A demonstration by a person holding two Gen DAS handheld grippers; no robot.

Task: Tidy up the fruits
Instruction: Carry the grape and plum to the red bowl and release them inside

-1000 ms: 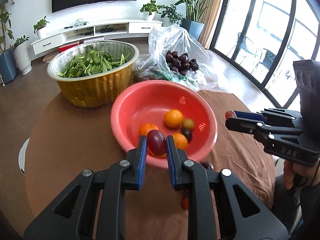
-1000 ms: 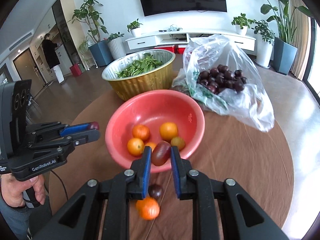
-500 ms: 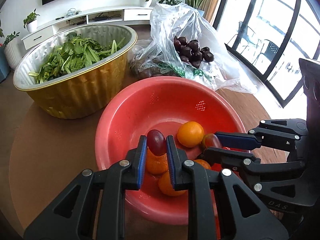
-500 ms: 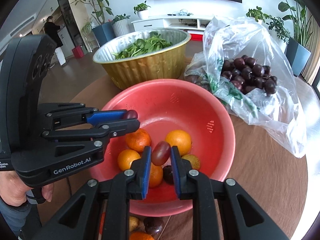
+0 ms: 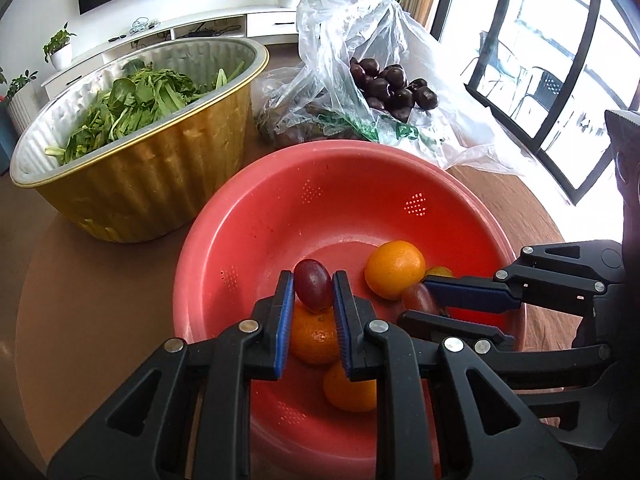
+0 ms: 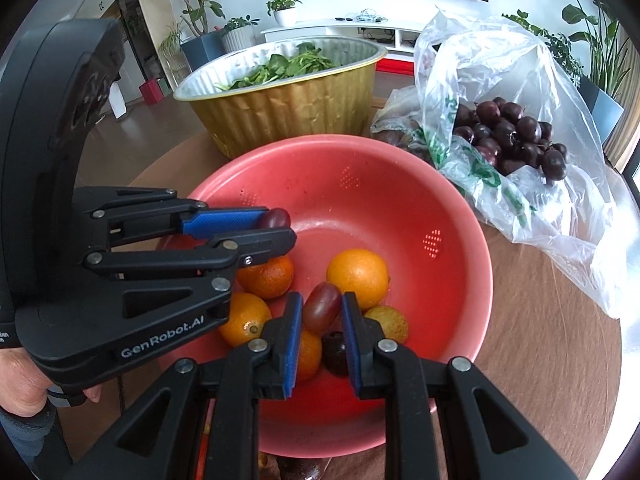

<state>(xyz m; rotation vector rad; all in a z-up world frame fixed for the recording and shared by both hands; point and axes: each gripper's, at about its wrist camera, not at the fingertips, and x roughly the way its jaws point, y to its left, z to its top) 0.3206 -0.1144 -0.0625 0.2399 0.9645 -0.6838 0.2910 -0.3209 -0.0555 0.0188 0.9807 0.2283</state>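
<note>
A red basin [image 5: 328, 184] [image 6: 360, 176] sits on the round brown table and holds several oranges [image 5: 394, 269] [image 6: 357, 276], a yellowish fruit [image 6: 387, 323] and a dark plum [image 6: 334, 352]. My left gripper [image 5: 313, 292] [image 6: 276, 226] hangs over the basin, shut on a dark red plum [image 5: 313, 290]. Beside it, also over the basin, my right gripper [image 6: 321, 314] [image 5: 416, 304] is shut on a reddish-brown plum [image 6: 321, 306] [image 5: 418, 298]. The two grippers are close together, the right one on the right in the left wrist view.
A gold foil tub of green leaves [image 5: 132, 136] [image 6: 288, 96] stands behind the basin on the left. A clear plastic bag of dark plums [image 5: 390, 88] [image 6: 512, 136] lies behind on the right. More fruit [image 6: 300, 468] lies on the table in front of the basin. A hand [image 6: 24, 380] holds the left gripper.
Both grippers came forward and down from the basin's near rim to over its inside, each still holding its plum. Over the last half second they barely moved.
</note>
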